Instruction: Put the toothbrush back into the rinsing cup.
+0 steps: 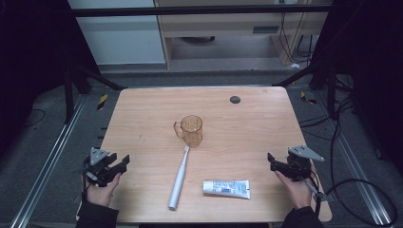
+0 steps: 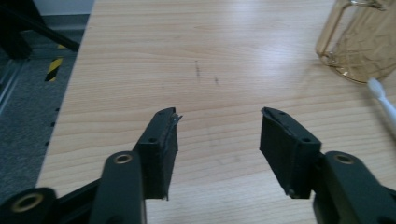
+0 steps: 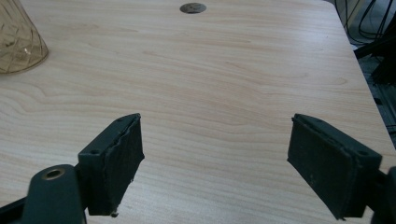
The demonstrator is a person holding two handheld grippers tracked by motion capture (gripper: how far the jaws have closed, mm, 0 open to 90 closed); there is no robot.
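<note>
From the high view, a wooden worktop (image 1: 142,114) carries three things near its middle and near edge. An amber glass mug (image 1: 191,130) stands upright at the centre, handle toward the left edge. A white toothbrush (image 1: 179,178) lies just in front of it, head almost touching the mug's base, handle running toward the near edge. A toothpaste tube (image 1: 226,188) lies flat to the right of the brush handle, close to the near edge. The left hand-held gripper (image 1: 121,167) hovers by the near left corner, the right hand-held gripper (image 1: 272,160) by the right edge; both are well apart from the things.

In the left gripper view, the left hand-held gripper (image 2: 218,140) has its jaws apart with bare wood between them. The mug (image 2: 362,39) sits at upper right, with the brush head (image 2: 380,95) just below it.

In the right gripper view, the right hand-held gripper (image 3: 215,161) stands wide apart, holding nothing. The mug's base (image 3: 18,42) shows at upper left, and a dark round disc (image 3: 193,7) lies near the far edge.

The toothbrush looks light and stiff, with a smooth, slippery, rounded handle; a grip across the thicker middle of the handle seems safest. The tube is probably soft and would dent, so it is better pinched near the cap end. The mug is likely heavier, hard and breakable, best taken by the rim or handle.
</note>
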